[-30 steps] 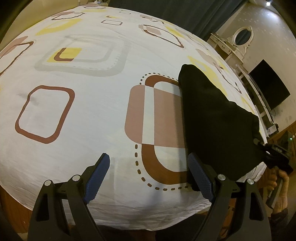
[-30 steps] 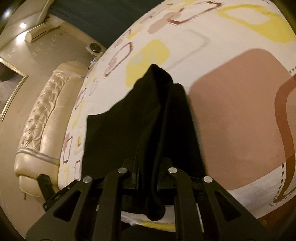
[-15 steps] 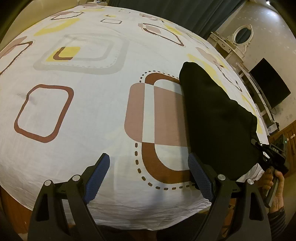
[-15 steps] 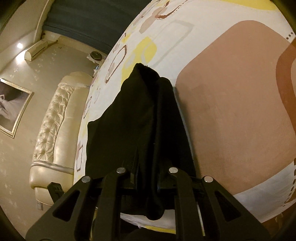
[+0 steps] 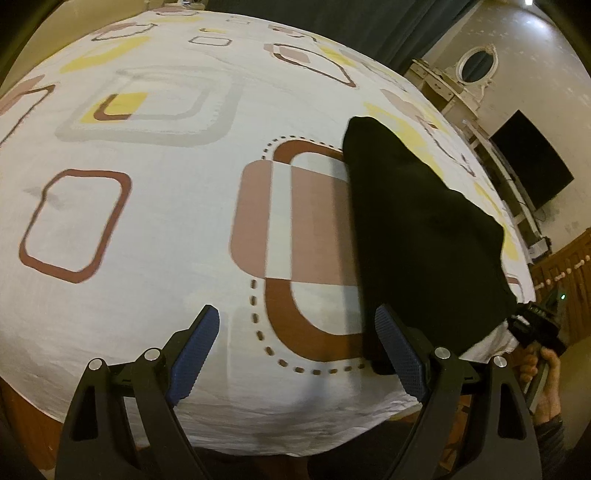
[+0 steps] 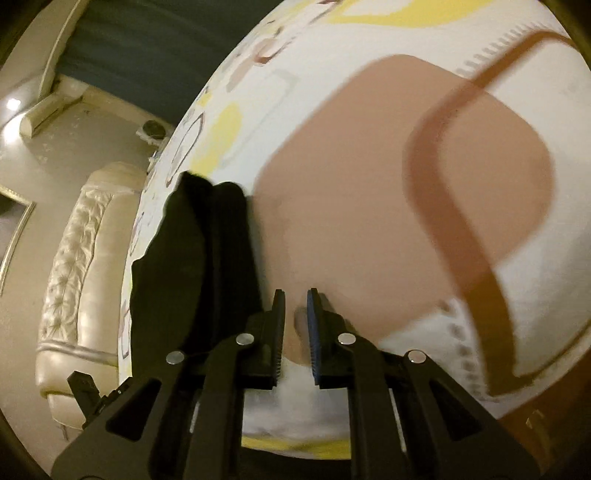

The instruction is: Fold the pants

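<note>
The black pants (image 5: 417, 229) lie folded lengthwise on the patterned bedsheet (image 5: 166, 221), toward the bed's right side. My left gripper (image 5: 295, 343) hovers wide open over the bed's near edge; its right fingertip sits beside the pants' near corner and holds nothing. In the right wrist view the pants (image 6: 199, 258) lie to the left of my right gripper (image 6: 295, 317). Its jaws are opening, a narrow gap apart, with only bedsheet (image 6: 369, 184) showing between them. The left wrist view shows a hand holding the right gripper (image 5: 535, 325) at the pants' near right corner.
A cream tufted sofa (image 6: 74, 277) stands beside the bed. A dark television (image 5: 532, 162) and a white dressing table with an oval mirror (image 5: 472, 70) line the far wall. Dark curtains (image 5: 332, 18) hang behind the bed. Wood panelling (image 5: 569, 280) is at the right.
My right gripper has let go of the pants' fold and slid rightward, so the cloth now lies to its left. The left gripper has stayed put.
</note>
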Motion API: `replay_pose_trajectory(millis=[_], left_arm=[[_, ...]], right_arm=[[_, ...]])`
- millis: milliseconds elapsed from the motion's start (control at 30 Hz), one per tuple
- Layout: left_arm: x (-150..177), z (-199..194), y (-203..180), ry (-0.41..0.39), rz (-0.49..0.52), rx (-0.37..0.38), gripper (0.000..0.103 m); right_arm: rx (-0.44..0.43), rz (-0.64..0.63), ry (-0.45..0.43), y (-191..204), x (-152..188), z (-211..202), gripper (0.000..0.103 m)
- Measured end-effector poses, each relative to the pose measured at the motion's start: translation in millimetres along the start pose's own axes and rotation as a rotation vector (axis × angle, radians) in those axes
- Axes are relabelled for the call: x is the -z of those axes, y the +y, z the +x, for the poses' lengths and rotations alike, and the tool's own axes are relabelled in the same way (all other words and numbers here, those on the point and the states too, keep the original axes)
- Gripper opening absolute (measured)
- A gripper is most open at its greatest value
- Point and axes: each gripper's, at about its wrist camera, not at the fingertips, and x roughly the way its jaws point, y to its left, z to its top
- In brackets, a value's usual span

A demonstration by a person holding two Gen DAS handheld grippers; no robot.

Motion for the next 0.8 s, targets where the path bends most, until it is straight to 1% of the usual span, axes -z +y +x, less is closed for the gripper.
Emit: replay_pose_trajectory(millis=[33,67,100,167,200,267,333,467,533,667,800], left_arm=[[0.4,0.2,-1.0,0.006,-0.003,0.019,0.085],[0.3,0.5,-1.9,0.012,-0.007,0.045,0.085],[0.7,0.4,-3.6,0.014,-0.008,0.061,0.085],[0.9,1.4,-6.2,0.02,-0.015,0.104,0.085],[0.7,2.8,-7.9,0.028,-0.02,0.134,0.085],[1.0,6.6,-11.8,0.045,-0.033,0.179,0.085],[1.7,11.9,-17.1,0.066,-0.038,0.22,0.085],[3.1,27.1,-30.0,0.101,-0.021,0.258,0.085],[3.2,32.9,-29.9,0.111,-0.032,0.278,0.085],[1.1,41.9,-27.9,0.116,-0.074,0.329,0.086],[-2.4,49.4,-28.0,0.125,-0.104,0.401,0.086]], right_arm=[[-0.019,0.023,-0.005,-4.0,-1.4,-4.9,0.02],[-0.043,0.045,-0.015,-6.6,-3.8,-11.5,0.032],[-0.063,0.055,-0.028,-5.7,-4.7,-16.1,0.048],[-0.138,0.067,-0.057,-2.9,-7.6,-27.5,0.061],[-0.185,0.068,-0.052,-0.2,-7.8,-28.3,0.065],[-0.218,0.066,-0.033,3.4,-6.5,-24.0,0.069],[-0.215,0.052,0.001,7.6,-2.8,-12.5,0.07],[-0.183,0.023,0.083,20.1,9.0,17.6,0.07],[-0.179,0.006,0.102,25.3,13.2,27.3,0.07],[-0.205,-0.009,0.135,35.6,16.4,41.4,0.071],[-0.193,-0.021,0.131,41.9,17.2,48.8,0.073]])
